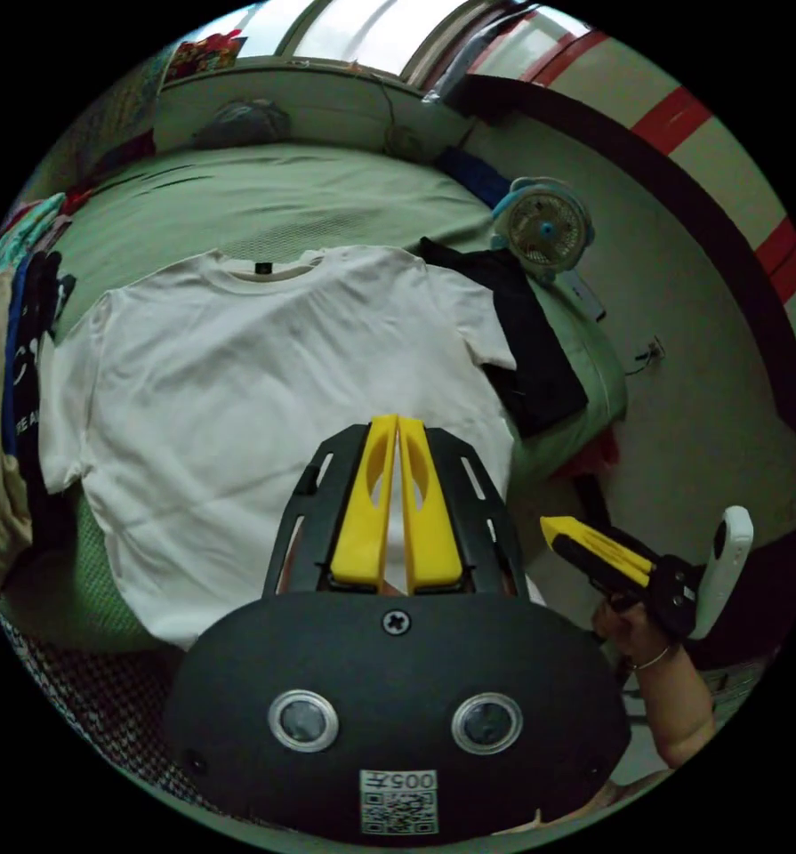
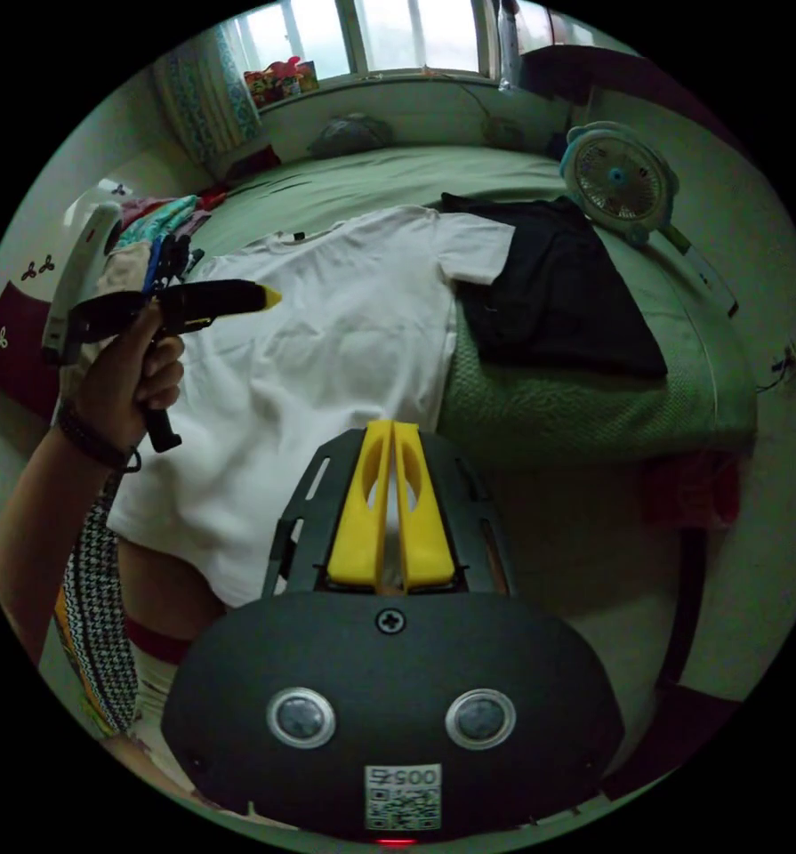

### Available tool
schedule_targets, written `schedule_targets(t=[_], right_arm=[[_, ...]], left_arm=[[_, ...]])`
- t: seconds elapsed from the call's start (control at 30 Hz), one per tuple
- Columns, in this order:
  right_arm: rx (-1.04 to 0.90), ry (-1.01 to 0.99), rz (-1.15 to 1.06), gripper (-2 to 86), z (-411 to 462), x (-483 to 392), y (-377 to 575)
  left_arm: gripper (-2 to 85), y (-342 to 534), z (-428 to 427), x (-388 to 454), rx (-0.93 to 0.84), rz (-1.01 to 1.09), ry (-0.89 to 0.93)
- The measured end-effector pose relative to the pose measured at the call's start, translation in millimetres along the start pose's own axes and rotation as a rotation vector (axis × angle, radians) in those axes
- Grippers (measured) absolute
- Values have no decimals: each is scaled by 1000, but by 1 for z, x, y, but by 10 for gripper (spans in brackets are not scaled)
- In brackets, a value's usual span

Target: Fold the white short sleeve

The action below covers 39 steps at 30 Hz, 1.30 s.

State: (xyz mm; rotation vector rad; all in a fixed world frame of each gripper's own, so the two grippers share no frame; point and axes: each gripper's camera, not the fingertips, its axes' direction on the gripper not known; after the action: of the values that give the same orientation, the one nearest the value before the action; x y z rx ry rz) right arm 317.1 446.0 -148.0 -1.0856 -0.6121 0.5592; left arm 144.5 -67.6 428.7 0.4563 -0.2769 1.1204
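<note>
Jaws of your left gripper (image 1: 398, 425) and right gripper (image 2: 390, 431) sit closed, empty; white short sleeve (image 1: 264, 391) lies flat ahead on the bed (image 1: 264, 196).

A bedroom in a home is indicated. A bed (image 2: 540, 400) with a green cover is seen below a window (image 2: 398, 36). Clothes (image 2: 148, 236) are piled at its edge, and a small fan (image 2: 620, 182) is placed on it.
</note>
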Motion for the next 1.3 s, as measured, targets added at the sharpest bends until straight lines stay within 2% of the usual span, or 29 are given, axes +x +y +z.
schedule_targets(t=[0.17,0.4,0.67,0.8,0.97,1.13,1.3], right_arm=[[-33,-5,-31,-10,18,16,-42],[36,-48,-75,3,15,46,-95],[103,52,19,42,31,80,-219],[114,54,102,49,50,99,-275],[92,54,225,46,84,122,-342],[6,90,202,35,110,110,-380],[80,112,170,-3,91,77,-404]], left_arm=[[4,-14,26,10,-25,108,-44],[50,-38,51,14,-18,219,-61],[65,-67,87,10,36,266,-77],[66,-73,97,1,28,243,6],[54,-84,109,1,-11,282,-43],[58,-93,109,1,15,347,-23],[49,-97,105,-18,29,311,37]])
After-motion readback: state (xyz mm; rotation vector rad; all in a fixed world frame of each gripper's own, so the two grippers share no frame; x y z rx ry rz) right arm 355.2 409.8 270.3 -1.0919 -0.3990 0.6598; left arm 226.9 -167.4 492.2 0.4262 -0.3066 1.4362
